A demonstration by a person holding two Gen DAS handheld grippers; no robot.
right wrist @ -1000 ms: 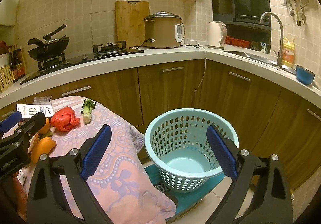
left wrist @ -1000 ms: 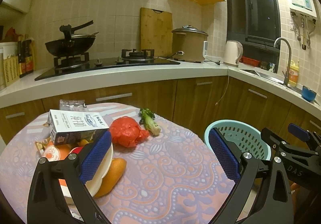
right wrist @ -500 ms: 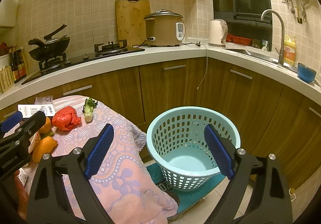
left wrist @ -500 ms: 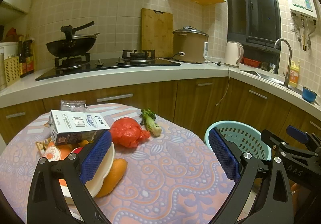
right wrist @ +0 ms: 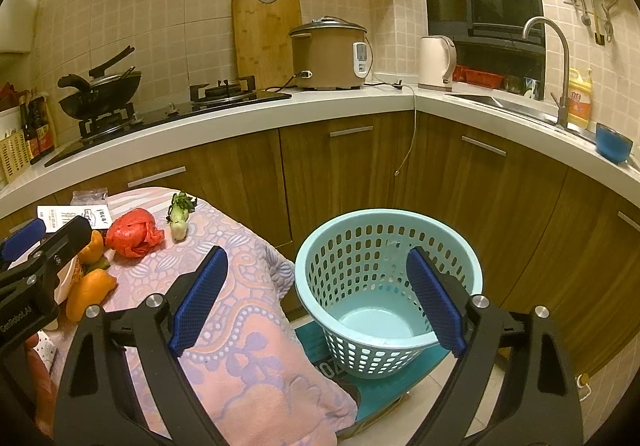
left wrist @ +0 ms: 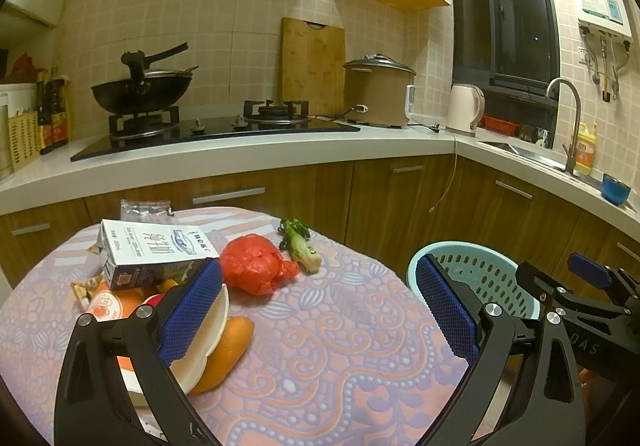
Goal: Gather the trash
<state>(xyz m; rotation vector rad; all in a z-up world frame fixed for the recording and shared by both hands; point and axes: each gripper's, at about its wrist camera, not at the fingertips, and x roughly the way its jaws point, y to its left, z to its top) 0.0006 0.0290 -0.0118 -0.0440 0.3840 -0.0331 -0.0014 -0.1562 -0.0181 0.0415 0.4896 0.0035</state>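
Observation:
Trash lies on a table with a pink patterned cloth (left wrist: pixel 328 358): a white carton (left wrist: pixel 154 252), a crumpled red plastic bag (left wrist: pixel 256 266), a bok choy stem (left wrist: pixel 302 246), orange peels (left wrist: pixel 228 346) and a white bowl-like piece (left wrist: pixel 208 338). A light blue perforated basket (right wrist: pixel 384 286) stands on the floor right of the table. My left gripper (left wrist: pixel 320 310) is open and empty above the table, in front of the trash. My right gripper (right wrist: pixel 316 298) is open and empty, near the basket and the table edge.
A kitchen counter (left wrist: pixel 240 162) runs behind with a wok (left wrist: pixel 140 90), a gas hob, a cutting board, a rice cooker (left wrist: pixel 378 90) and a kettle (left wrist: pixel 464 108). A sink and tap (right wrist: pixel 548 66) are at the right. Wooden cabinets stand close behind the table and the basket.
Both grippers have shifted only slightly; the right view has drifted a little left and closer to the basket. Both stay open and empty.

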